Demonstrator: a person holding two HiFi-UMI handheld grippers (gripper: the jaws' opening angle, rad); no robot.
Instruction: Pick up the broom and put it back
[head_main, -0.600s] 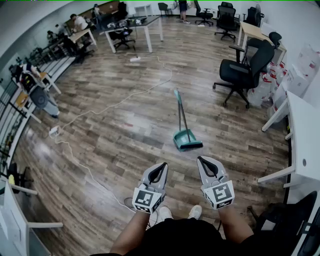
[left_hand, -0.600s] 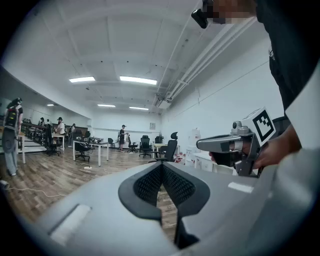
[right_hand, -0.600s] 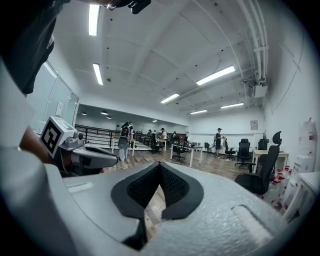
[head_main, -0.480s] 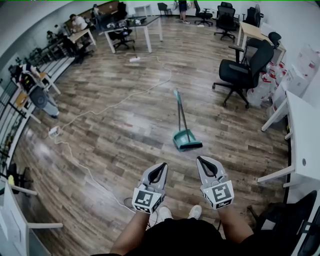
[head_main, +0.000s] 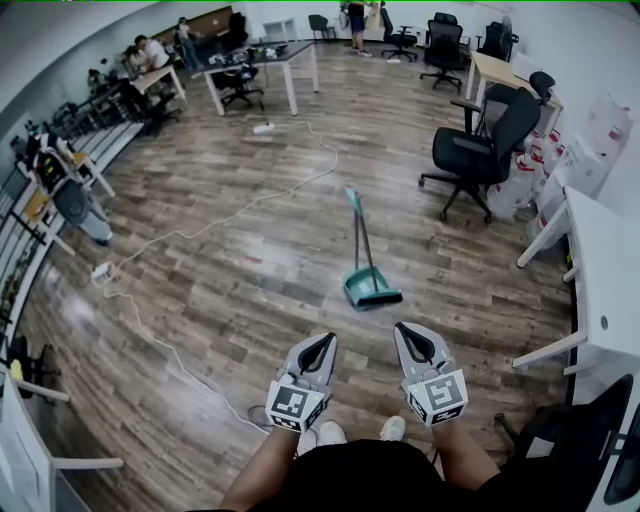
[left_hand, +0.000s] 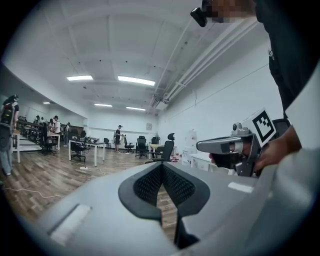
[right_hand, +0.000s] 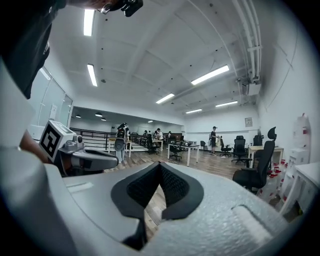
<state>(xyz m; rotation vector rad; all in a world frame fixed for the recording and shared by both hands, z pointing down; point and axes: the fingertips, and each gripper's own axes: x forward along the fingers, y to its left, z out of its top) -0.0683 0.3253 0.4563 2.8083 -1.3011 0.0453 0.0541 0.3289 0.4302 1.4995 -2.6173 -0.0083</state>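
A teal long-handled broom and dustpan set (head_main: 371, 287) stands upright on the wood floor, its handle top (head_main: 353, 198) pointing away from me. It is in the head view only, a good step ahead of both grippers. My left gripper (head_main: 325, 343) and right gripper (head_main: 404, 332) are held side by side in front of my body, pointing level toward it. Both are shut with nothing between their jaws. In the left gripper view the left gripper (left_hand: 161, 165) shows closed tips, with the right gripper (left_hand: 220, 146) beside it. The right gripper view shows the right gripper (right_hand: 160, 164) closed too.
A black office chair (head_main: 480, 150) stands right of the broom, and a white desk (head_main: 600, 260) runs along the right edge. A white cable (head_main: 200, 230) with a power strip (head_main: 100, 270) trails across the floor at left. Desks (head_main: 260, 58) and people are far back.
The head view has shifted a little, so the room sits slightly higher in frame. The broom stands where it was. Both grippers remain shut, side by side.
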